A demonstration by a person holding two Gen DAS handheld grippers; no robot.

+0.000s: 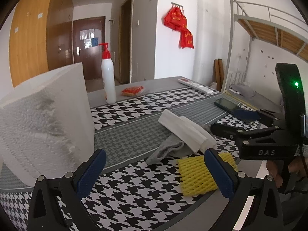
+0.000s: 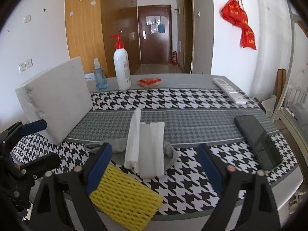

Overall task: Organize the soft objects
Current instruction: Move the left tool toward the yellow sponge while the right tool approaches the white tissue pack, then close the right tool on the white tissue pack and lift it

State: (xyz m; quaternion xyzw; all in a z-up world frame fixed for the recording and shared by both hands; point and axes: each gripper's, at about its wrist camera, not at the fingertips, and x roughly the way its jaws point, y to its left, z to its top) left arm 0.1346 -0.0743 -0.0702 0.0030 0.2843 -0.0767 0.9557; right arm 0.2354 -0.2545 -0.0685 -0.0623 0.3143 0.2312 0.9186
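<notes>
Both grippers hung above the near edge of the bench (image 2: 192, 115), which was covered by a houndstooth cloth, and neither held anything. The right gripper (image 2: 154, 165) had its blue-padded fingers (image 2: 99, 165) spread wide, bare cloth showing between them; the left gripper (image 1: 155, 171) stood equally wide and empty at the bottom of its own view.

The soft things lay clustered at lower centre of the right wrist view: a yellow foam net (image 2: 123, 198) at the bench's near edge, just beside the right gripper's left finger; a folded white foam sheet (image 2: 148, 150) beyond it, lying across a grey sock (image 2: 169, 154). A large white foam block (image 2: 55, 98) stood tilted at the left of that view.

I judged this to be the approach before a first pick, with no item yet gripped. The next move seemed to call for lowering one gripper over a single piece, probably the white sheet or the yellow net, and closing gently, since such foam would crush or slip.

No bin, box or basket showed in either view, so where the items should go could not be told. The pump bottle (image 2: 122, 67) and small spray bottle (image 2: 100, 77) at the far side were the only vessels; the spray bottle looked to hold blue liquid, the pump bottle's contents hidden
</notes>
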